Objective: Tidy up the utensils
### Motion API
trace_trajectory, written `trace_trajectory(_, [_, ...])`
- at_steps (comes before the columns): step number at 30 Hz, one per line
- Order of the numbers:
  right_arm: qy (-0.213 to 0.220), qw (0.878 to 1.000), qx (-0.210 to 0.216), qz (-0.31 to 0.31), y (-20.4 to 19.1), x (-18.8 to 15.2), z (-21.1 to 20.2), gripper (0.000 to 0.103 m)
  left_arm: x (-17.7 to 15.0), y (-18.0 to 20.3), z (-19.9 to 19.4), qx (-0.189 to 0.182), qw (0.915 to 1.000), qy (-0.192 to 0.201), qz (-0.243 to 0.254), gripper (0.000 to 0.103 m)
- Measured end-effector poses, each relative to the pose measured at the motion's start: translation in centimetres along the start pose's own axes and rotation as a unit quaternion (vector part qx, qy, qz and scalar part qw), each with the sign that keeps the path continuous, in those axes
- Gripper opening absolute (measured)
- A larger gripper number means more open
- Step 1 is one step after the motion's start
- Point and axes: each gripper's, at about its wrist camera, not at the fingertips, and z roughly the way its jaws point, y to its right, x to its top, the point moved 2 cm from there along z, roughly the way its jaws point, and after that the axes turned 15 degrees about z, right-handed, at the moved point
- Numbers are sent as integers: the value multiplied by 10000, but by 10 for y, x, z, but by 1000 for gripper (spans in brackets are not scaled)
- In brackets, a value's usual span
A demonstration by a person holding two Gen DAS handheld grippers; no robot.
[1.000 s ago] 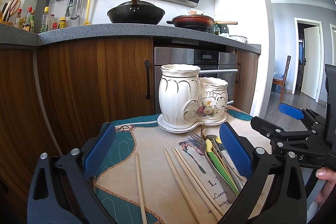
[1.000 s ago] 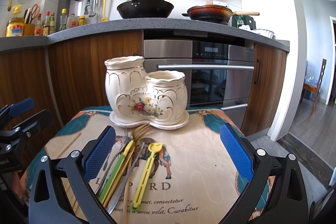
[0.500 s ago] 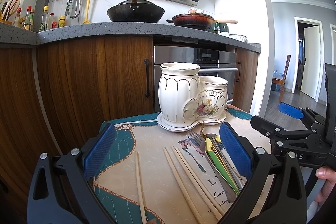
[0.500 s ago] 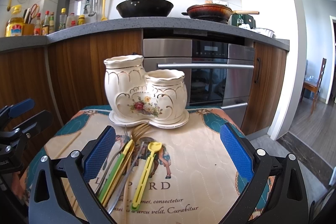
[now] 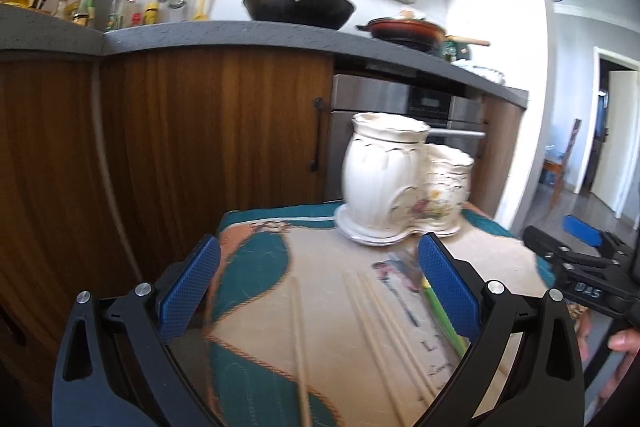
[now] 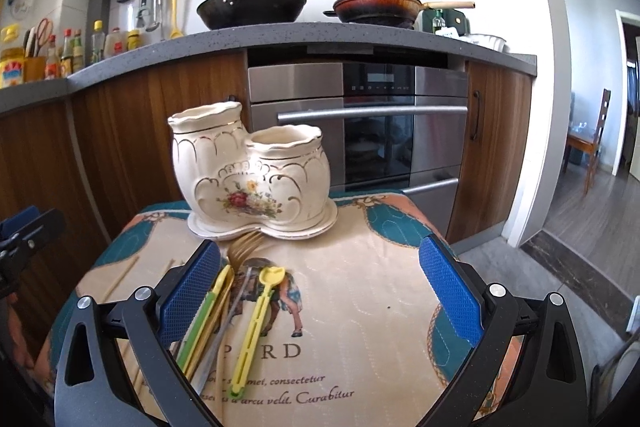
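Observation:
A cream ceramic two-pot utensil holder (image 6: 248, 179) (image 5: 400, 187) stands at the far side of a small cloth-covered table. In front of it lie a yellow spoon (image 6: 256, 323), a gold fork (image 6: 244, 247), a green-handled utensil (image 6: 200, 327) and a metal one. Wooden chopsticks (image 5: 384, 323) lie loose on the cloth, with a single chopstick (image 5: 300, 347) to their left. My left gripper (image 5: 318, 295) is open above the chopsticks. My right gripper (image 6: 318, 295) is open above the cloth, its left finger (image 6: 188, 295) over the utensil pile. Neither holds anything.
The patterned tablecloth (image 6: 360, 307) covers a small table with near drops on all sides. Behind stand wooden cabinets (image 6: 120, 147), a steel oven (image 6: 360, 131) and a counter with a wok (image 6: 252, 5). A hand (image 5: 624, 341) shows at the right edge of the left wrist view.
The left gripper has swung left and tilted, so the holder now sits to the right in its blurred view. The right gripper's view has barely shifted. Both stay open.

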Motion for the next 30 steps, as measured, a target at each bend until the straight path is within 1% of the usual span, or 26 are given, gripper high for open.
trace_trajectory(1, [-63, 10000, 1, 11, 0, 1, 1, 99, 0, -1, 1, -5, 10000, -47, 7, 98])
trace_trajectory(3, [-240, 9997, 12, 65, 2, 1, 5, 99, 0, -5, 5, 43, 9996, -277, -63, 98])
trace_trajectory(5, [-383, 9992, 81, 112, 3, 0, 8, 99, 0, -7, 8, -52, 9991, -394, -111, 98])
trace_trajectory(6, [-453, 9988, 125, 96, 3, 0, 8, 99, -1, -7, 9, -107, 9985, -525, -81, 97])
trace_trajectory(9, [-705, 9973, 149, -117, 1, -4, 11, 99, -7, -3, 16, -224, 9951, -943, 203, 98])
trace_trajectory(11, [-945, 9947, 230, -341, -1, -8, 13, 99, -11, -2, 21, -204, 9927, -1145, 331, 98])
trace_trajectory(15, [-1240, 9900, 268, -617, -4, -17, 17, 99, -24, -1, 33, -393, 9870, -1525, 331, 97])
trace_trajectory(19, [-1282, 9868, 157, -976, -10, -25, 20, 99, -32, 5, 39, -460, 9825, -1725, 531, 97])
trace_trajectory(22, [-1417, 9840, 78, -1073, -11, -30, 28, 99, -37, 7, 42, -525, 9799, -1822, 619, 96])
trace_trajectory(25, [-1559, 9820, 73, -1062, -11, -32, 38, 96, -42, 10, 46, -585, 9776, -1902, 683, 85])
trace_trajectory(26, [-1576, 9821, 67, -1032, -11, -32, 40, 94, -42, 10, 47, -593, 9772, -1919, 682, 85])
trace_trajectory(27, [-1596, 9820, 49, -1006, -11, -32, 43, 85, -44, 9, 49, -620, 9769, -1931, 675, 82])
trace_trajectory(28, [-1637, 9818, 17, -968, -11, -32, 47, 79, -44, 9, 49, -646, 9767, -1937, 663, 77])
trace_trajectory(29, [-1698, 9811, -7, -928, -11, -32, 51, 69, -45, 9, 50, -676, 9763, -1952, 650, 73])
trace_trajectory(30, [-1795, 9799, -29, -874, -11, -33, 55, 61, -45, 9, 51, -703, 9757, -1972, 647, 71])
